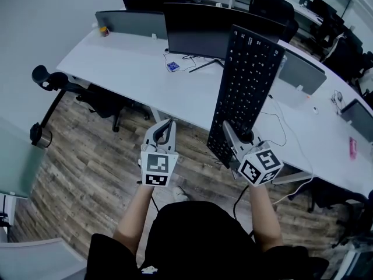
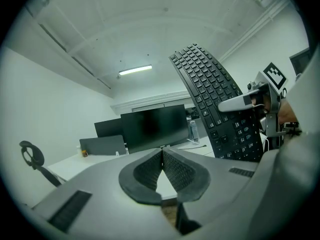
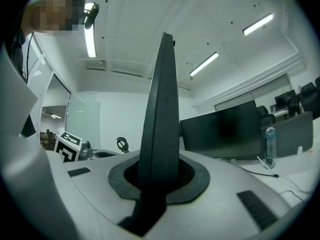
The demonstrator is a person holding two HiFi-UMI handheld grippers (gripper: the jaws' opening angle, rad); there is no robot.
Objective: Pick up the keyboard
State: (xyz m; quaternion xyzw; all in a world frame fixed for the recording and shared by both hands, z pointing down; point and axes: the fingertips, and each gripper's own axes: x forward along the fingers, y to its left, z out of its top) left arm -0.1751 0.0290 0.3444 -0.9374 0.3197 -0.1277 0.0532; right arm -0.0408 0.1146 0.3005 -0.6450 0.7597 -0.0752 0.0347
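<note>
A long black keyboard (image 1: 245, 92) stands upright in the air, off the white desk (image 1: 134, 74), with its keys facing left. My right gripper (image 1: 238, 137) is shut on its lower end. In the right gripper view the keyboard (image 3: 160, 129) shows edge-on between the jaws. My left gripper (image 1: 165, 128) hangs beside it to the left, shut and holding nothing; its pads (image 2: 150, 171) meet. From the left gripper view the keyboard (image 2: 215, 99) rises at the right.
Two dark monitors (image 1: 198, 28) stand on the desk behind the keyboard, with grey dividers (image 1: 131, 22) and cables. A black office chair (image 1: 87, 92) stands at the left on the wood floor. Further desks and chairs fill the far right.
</note>
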